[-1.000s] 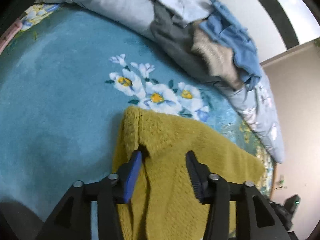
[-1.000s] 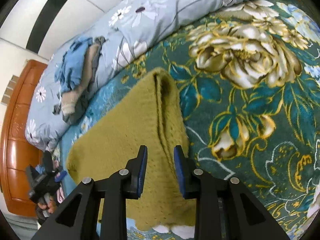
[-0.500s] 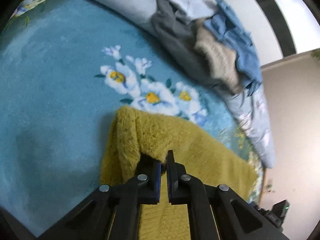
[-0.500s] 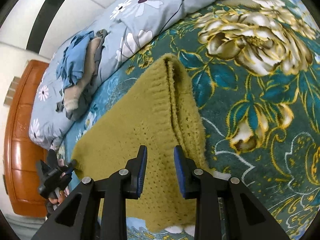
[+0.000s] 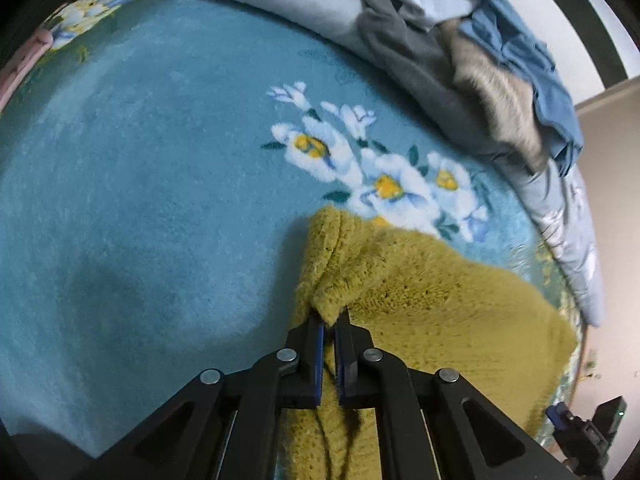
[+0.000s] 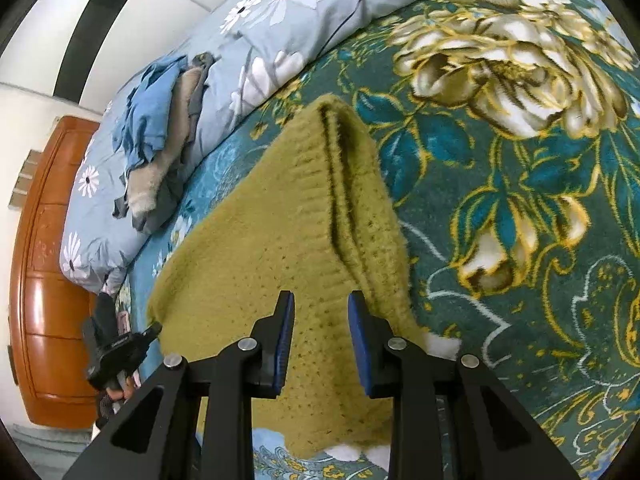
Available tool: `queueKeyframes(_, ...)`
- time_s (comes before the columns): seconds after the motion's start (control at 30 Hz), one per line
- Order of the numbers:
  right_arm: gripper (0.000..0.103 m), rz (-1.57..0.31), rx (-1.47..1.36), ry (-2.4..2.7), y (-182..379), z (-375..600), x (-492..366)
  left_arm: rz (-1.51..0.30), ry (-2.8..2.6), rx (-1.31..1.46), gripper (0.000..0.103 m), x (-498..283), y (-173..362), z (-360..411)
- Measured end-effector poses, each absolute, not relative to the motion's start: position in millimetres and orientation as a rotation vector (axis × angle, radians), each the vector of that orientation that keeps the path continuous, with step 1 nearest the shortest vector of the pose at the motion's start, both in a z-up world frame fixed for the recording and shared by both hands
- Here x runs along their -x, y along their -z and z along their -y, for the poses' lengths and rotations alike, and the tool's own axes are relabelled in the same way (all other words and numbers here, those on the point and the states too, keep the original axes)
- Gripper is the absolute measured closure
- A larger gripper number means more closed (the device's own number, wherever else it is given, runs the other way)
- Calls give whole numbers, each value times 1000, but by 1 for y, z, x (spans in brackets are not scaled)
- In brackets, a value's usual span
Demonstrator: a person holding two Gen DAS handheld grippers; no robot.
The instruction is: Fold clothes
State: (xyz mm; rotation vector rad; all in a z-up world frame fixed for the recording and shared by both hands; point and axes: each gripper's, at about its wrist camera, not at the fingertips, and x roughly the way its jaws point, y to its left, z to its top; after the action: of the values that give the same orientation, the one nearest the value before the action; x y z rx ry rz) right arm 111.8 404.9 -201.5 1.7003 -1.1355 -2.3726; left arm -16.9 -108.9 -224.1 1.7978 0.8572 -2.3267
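Bedspread (image 5: pixel 140 168) carries the sweater (image 5: pixel 432 292), left gripper (image 5: pixel 329 322) jaws pinching its corner, right gripper (image 6: pixel 321 304) jaws parted, hem cut off

One sweater (image 6: pixel 280 216), two grippers (image 5: pixel 329 322) (image 6: pixel 320 304), one quilt (image 6: pixel 304 12), perhaps three garments (image 5: pixel 500 76) piled there.

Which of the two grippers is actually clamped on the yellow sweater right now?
The left gripper: its jaws are shut on a bunched corner of the mustard sweater. The right gripper hangs open over the sweater's ribbed edge.
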Motion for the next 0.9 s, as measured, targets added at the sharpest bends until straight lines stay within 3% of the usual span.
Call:
queueKeyframes(0.17,75,1059,-1747,2381,207,-399,-113,-913,2340,-1799,94,11,208,109)
queueKeyframes(0.33,75,1050,-1740,2401,203,-408,-120,-819,2442,-1737,66,-9,167,94)
queueKeyframes(0.53,75,1084,-1834,2343,219,-407,-137,-647,2578,-1923,66,-30,166,31)
queueKeyframes(0.6,82,1085,-1830,2337,219,-404,-142,-587,2551,-2001,66,-32,180,14)
queueKeyframes(0.63,94,1074,-1840,2325,220,-403,-144,-557,2536,-2039,66,-34,187,5)
queueKeyframes(0.67,96,1045,-1865,2313,221,-400,-145,-541,2515,-2055,66,-36,193,4)
queueKeyframes(0.83,96,1017,-1828,2351,215,-403,-150,-527,2463,-2078,66,-42,200,1)
queueKeyframes(0.9,88,1018,-1767,2398,207,-410,-151,-557,2486,-2060,66,-39,191,0)
